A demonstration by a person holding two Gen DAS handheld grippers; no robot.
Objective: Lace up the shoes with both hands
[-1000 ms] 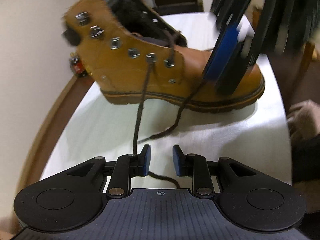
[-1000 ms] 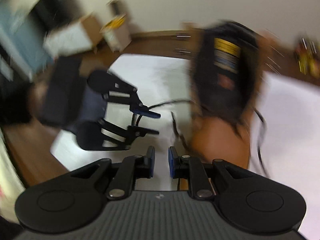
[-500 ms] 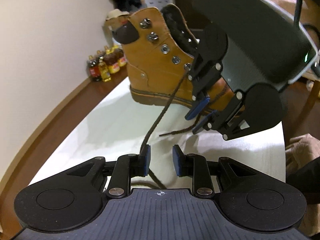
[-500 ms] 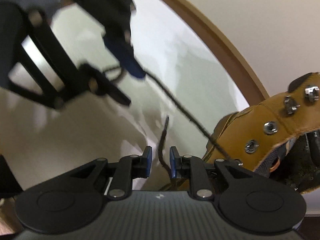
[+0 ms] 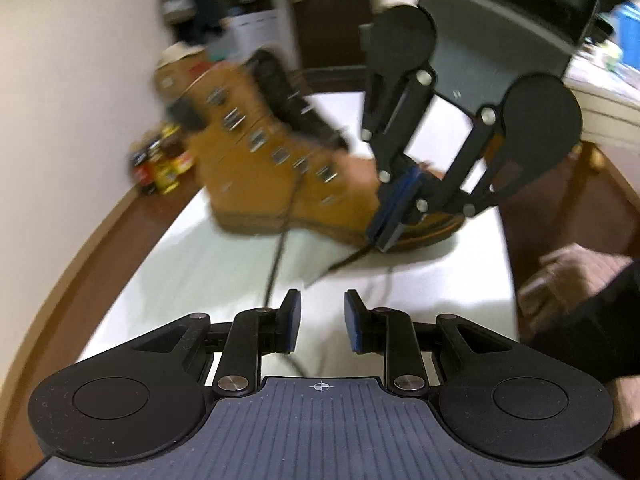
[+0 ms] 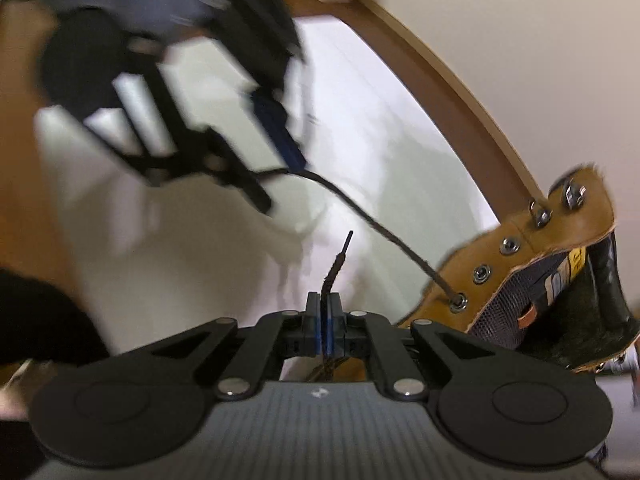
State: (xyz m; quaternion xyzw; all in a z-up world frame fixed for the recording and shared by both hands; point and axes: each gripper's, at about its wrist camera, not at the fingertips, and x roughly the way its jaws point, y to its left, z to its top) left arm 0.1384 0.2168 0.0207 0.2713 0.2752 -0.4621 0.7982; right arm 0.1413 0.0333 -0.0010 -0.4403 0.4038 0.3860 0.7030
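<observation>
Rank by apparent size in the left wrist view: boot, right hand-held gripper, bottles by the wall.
1. Boot and right hand-held gripper: similar spread in frame; the gripper is nearer the camera, so unranked.
2. Bottles: clearly smallest, though farther back and blurred.

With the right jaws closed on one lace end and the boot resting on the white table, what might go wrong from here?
1. The right gripper, whose jaws have just closed, pinches the dark brown lace end near its tip; a tug might slip it free.
2. The other lace strand runs taut from the tan leather boot's eyelet to the left gripper, whose jaws look open; it may drop.
3. Pulling either strand could drag or tip the boot.
</observation>
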